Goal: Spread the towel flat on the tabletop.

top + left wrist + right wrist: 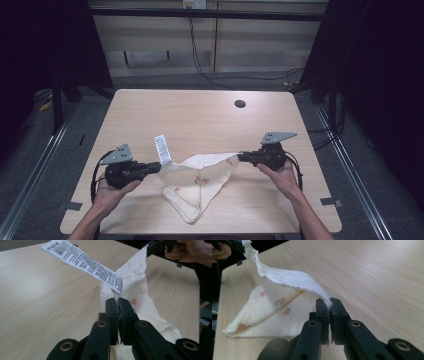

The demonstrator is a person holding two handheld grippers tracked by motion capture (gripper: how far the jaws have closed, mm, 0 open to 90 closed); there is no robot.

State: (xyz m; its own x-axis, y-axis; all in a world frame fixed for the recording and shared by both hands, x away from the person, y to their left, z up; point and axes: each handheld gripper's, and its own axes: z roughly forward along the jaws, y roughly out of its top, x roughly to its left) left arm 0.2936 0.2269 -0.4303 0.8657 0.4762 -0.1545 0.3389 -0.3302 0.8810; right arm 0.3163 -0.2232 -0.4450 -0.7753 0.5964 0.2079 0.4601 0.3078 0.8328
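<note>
Cream cloth [200, 181], one, with one printed label [162, 149], two corners pinched by left hand-held gripper [159, 167], right hand-held gripper [240, 157]

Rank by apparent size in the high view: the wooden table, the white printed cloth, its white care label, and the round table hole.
1. Light wooden table
2. White cloth with small fruit print
3. White care label
4. Dark round hole, close to the label but smaller

A lab recording bay: bare counter [200, 115] with a cable hole [240, 104], metal rails [30, 165], dark curtains [385, 75], trailing wall cables [200, 65].
</note>
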